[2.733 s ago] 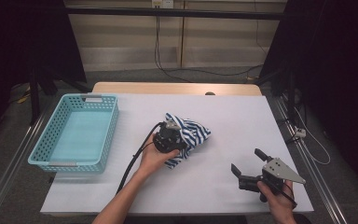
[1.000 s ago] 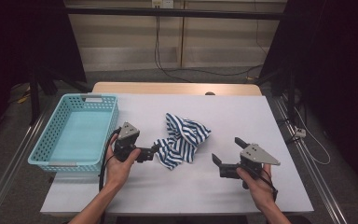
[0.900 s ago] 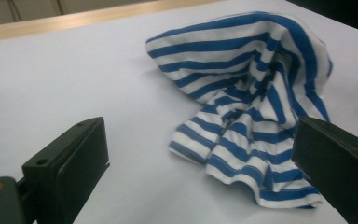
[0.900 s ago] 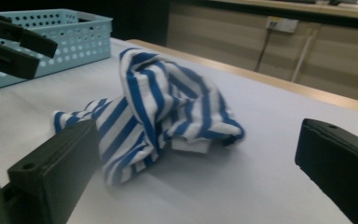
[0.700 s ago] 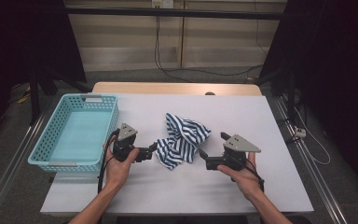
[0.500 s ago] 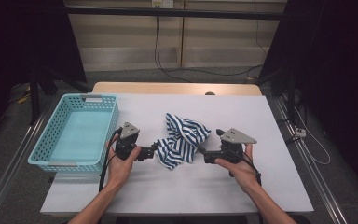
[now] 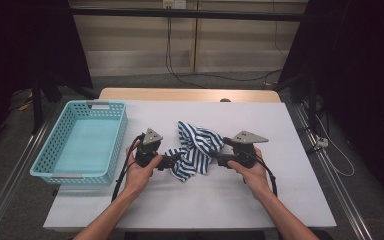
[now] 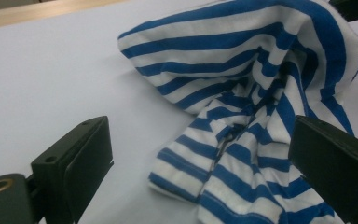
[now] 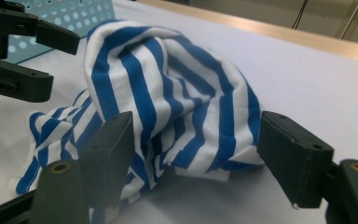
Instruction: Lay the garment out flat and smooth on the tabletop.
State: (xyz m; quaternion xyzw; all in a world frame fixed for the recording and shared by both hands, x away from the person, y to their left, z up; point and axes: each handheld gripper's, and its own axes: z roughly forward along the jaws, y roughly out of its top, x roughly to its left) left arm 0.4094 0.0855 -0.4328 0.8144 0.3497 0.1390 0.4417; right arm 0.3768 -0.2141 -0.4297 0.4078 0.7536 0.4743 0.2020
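A white table (image 7: 280, 200) holds a turquoise basket (image 7: 55, 162) and striped cloth (image 7: 196, 150).

Left gripper (image 7: 176, 161) jaws spread, right gripper (image 7: 219, 159) jaws just closing

A blue-and-white striped cloth (image 7: 196, 149) lies crumpled on the white table (image 7: 260, 200). To its left stands a light turquoise basket (image 7: 55, 165) with perforated walls. Both grippers are black, each topped with a grey plate.
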